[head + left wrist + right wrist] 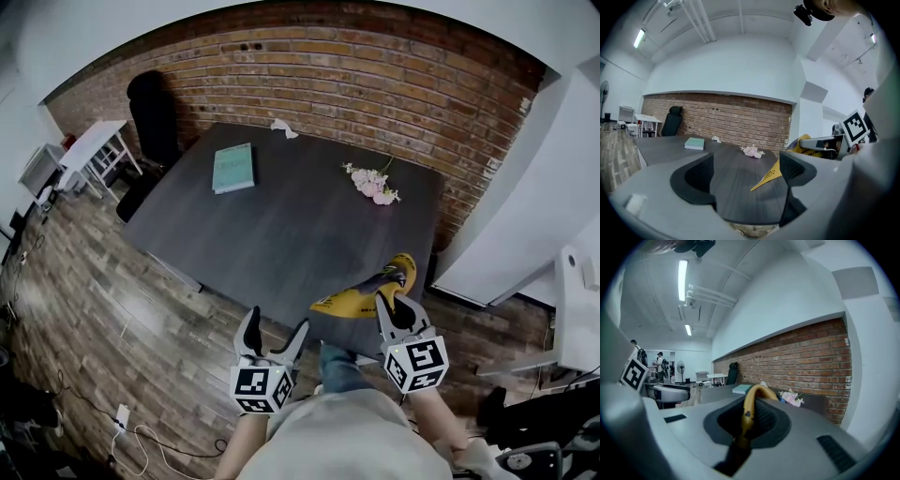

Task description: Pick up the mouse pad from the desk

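The mouse pad (361, 289) is yellow with dark print, bent into an arch over the near right part of the dark desk (281, 220). My right gripper (394, 302) is shut on its near edge. In the right gripper view the pad (749, 406) curls up from between the closed jaws of that gripper (746, 427). The left gripper view shows a pad corner (768, 177) hanging low over the desktop; whether it touches is unclear. My left gripper (274, 330) stands open and empty just off the desk's front edge, left of the pad.
On the desk lie a teal book (232, 167), a bunch of pink flowers (373, 183) and a crumpled white tissue (283, 128). A black chair (155, 117) and a small white table (94, 150) stand at the far left. A brick wall runs behind the desk.
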Motion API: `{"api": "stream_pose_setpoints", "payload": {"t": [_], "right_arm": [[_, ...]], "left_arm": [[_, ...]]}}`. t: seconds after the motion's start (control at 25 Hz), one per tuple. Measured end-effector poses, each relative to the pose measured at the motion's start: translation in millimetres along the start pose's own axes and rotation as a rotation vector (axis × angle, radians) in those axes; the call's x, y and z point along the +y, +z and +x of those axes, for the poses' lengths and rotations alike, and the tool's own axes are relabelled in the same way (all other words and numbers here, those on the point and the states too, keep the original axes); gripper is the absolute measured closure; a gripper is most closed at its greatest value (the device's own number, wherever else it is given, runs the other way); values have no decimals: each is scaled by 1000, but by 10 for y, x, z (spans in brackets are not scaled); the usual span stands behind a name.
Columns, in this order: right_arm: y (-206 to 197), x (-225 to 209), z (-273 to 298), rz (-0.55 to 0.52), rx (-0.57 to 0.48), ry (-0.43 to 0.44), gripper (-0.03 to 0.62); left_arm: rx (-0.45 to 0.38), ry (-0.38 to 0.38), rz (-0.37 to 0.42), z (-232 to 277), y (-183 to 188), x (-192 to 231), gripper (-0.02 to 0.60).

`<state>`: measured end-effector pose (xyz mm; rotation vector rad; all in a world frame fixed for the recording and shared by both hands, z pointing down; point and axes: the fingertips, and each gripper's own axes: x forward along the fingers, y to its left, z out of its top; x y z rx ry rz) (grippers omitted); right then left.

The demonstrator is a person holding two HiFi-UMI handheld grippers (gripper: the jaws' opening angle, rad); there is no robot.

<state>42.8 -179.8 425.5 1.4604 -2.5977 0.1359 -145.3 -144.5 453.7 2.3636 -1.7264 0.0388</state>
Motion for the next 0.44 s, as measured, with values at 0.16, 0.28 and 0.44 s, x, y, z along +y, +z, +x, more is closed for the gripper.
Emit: {"api": "stream_pose_setpoints", "payload": {"t": [0.16, 0.28, 0.44], "right_arm": [[-3, -11, 40, -3, 1, 1, 569], [1, -22, 67, -5, 1, -2, 569], [1, -24, 118, -8, 5, 0, 569]], "left_arm": [[0, 0, -5, 31, -2, 19, 141], [-1, -3, -2, 60, 9, 27, 141], [-1, -7, -3, 101, 16, 56, 141]]}}
